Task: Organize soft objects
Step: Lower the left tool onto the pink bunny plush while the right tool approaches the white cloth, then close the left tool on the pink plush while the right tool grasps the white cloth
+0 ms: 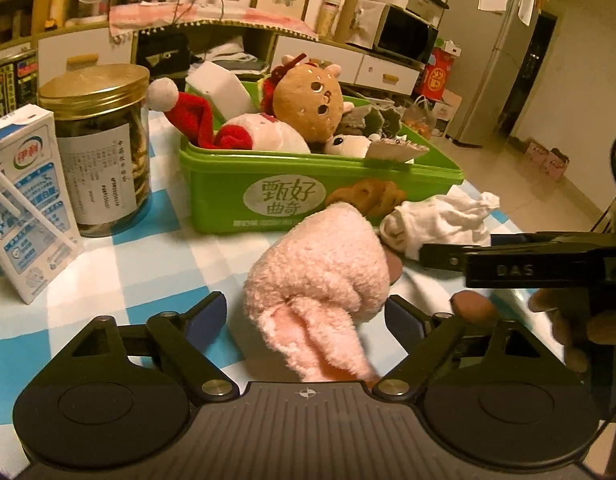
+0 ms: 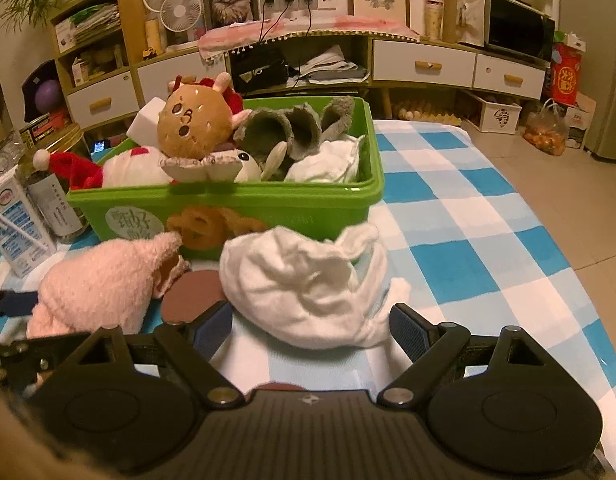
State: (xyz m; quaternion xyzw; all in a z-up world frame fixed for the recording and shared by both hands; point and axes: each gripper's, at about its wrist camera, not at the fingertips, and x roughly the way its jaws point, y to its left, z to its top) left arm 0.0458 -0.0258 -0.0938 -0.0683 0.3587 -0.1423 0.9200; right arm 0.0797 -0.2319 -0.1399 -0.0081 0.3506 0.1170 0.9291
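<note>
1. Left claw (image 1: 305,316) was spread wide at bottom centre of its frame, pink plush (image 1: 320,276) between the fingers, no pad pressing it.
2. Right claw (image 2: 312,326) was released too, white cloth (image 2: 308,280) lying just ahead on the checkered tabletop (image 2: 468,240).
3. Behind both, mid-frame: green box (image 2: 235,204) full of soft toys.
4. Left edge: milk carton (image 1: 23,200), jar (image 1: 101,148).

Black grippers (image 1: 305,322), blue-padded jaws, silver screws, "DAS" lettering.
</note>
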